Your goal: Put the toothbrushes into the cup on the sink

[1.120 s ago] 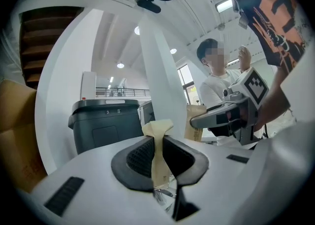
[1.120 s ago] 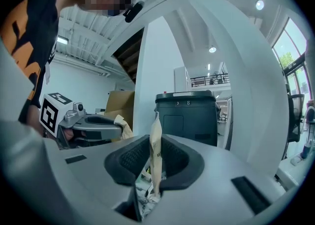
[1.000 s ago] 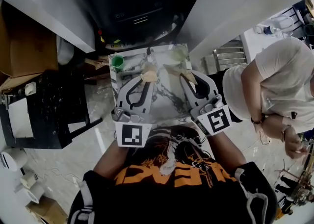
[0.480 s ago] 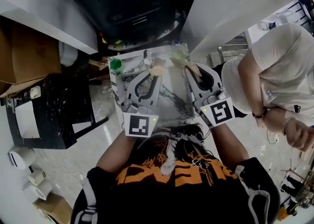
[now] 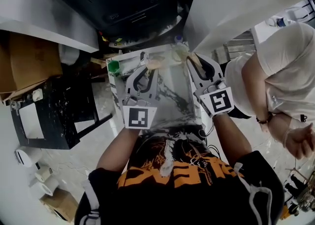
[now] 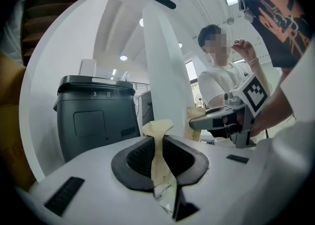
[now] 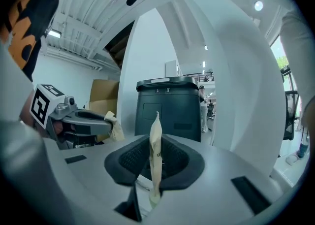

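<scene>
A green cup [image 5: 113, 66] stands at the far left corner of the marbled sink counter [image 5: 170, 96]. Just right of the cup, my left gripper [image 5: 150, 67] is shut on a flat tan paper packet [image 6: 156, 135] that pokes out past the jaws. My right gripper [image 5: 190, 61] is over the far right side and is shut on a similar thin tan packet [image 7: 155, 145], seen edge-on. Each gripper shows in the other's view: the right gripper [image 6: 198, 123] and the left gripper [image 7: 109, 123], both with tan paper at the tip. What the packets hold is hidden.
A pale translucent container [image 5: 179, 51] sits at the counter's far edge. Beyond it stand a black bin [image 6: 93, 115] and a white pillar [image 6: 165, 56]. A person in a white shirt [image 5: 278, 71] is at the right. A black rack [image 5: 54, 115] and a cardboard box [image 5: 24, 66] are at the left.
Both grippers have moved forward over the counter, away from my body and towards its far edge. Their jaws stay closed on the tan packets.
</scene>
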`<state>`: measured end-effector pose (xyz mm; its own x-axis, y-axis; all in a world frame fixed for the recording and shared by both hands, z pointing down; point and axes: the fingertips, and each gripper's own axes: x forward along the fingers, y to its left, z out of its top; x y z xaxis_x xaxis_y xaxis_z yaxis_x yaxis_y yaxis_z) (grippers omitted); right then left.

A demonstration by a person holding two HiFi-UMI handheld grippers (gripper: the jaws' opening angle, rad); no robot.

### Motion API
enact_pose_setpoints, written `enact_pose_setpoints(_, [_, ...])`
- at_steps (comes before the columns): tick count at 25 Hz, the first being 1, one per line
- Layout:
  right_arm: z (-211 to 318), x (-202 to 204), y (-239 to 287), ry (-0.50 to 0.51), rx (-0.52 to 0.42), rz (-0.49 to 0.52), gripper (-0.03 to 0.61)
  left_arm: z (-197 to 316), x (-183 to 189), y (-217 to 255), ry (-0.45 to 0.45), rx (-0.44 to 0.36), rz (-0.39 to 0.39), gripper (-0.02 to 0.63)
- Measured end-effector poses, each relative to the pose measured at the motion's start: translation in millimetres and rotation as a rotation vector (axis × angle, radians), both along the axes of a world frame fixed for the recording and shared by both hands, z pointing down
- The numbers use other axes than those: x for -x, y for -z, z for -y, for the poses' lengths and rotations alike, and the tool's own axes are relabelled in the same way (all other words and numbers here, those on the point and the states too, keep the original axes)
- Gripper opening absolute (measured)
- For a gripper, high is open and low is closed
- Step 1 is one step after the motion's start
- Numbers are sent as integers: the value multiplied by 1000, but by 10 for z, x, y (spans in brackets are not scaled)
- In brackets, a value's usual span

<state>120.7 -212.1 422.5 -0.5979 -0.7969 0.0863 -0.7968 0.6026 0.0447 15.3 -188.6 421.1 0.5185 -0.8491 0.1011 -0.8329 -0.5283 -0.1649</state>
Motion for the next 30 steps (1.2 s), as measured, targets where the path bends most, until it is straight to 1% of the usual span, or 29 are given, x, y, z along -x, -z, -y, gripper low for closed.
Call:
enact_pose_setpoints(2, [72, -39, -153, -2, 32, -3, 83, 49, -21, -35, 3, 4, 6, 67])
enact_pose_setpoints(5, [159, -71, -323, 0, 53, -44, 83, 95, -68, -96, 7, 17, 9, 67])
enact_pose_setpoints(8, [217, -41, -502, 14, 59, -69, 83, 108, -110, -160, 1, 27, 43, 67])
enact_pose_setpoints(11, [280, -27, -707, 22, 93, -83, 84, 115, -160, -179, -15, 19, 94, 67])
enact_pose_setpoints(15, [316, 2, -906, 55, 134, -89, 92, 96, -207, -221, -17, 29, 112, 67])
enact_pose_setpoints(16, [320, 7, -947, 62, 140, -90, 106, 93, -214, -234, -19, 30, 121, 67])
enact_pose_setpoints(18, [330, 14, -998, 66, 152, -88, 195, 90, -221, -251, -20, 33, 128, 67])
enact_pose_setpoints(21, [337, 0, -1006, 68, 157, -86, 258, 78, -239, -234, -13, 28, 113, 67])
enact_pose_setpoints(25, [287, -21, -955, 76, 148, -81, 278, 28, -268, -221, -15, 26, 130, 67])
enact_pose_setpoints(27, [249, -15, -890, 79, 135, -76, 279, 1, -266, -201, -13, 22, 122, 67])
enact_pose_setpoints(30, [166, 34, -710, 94, 108, -59, 278, -42, -251, -101, -12, -7, 113, 67])
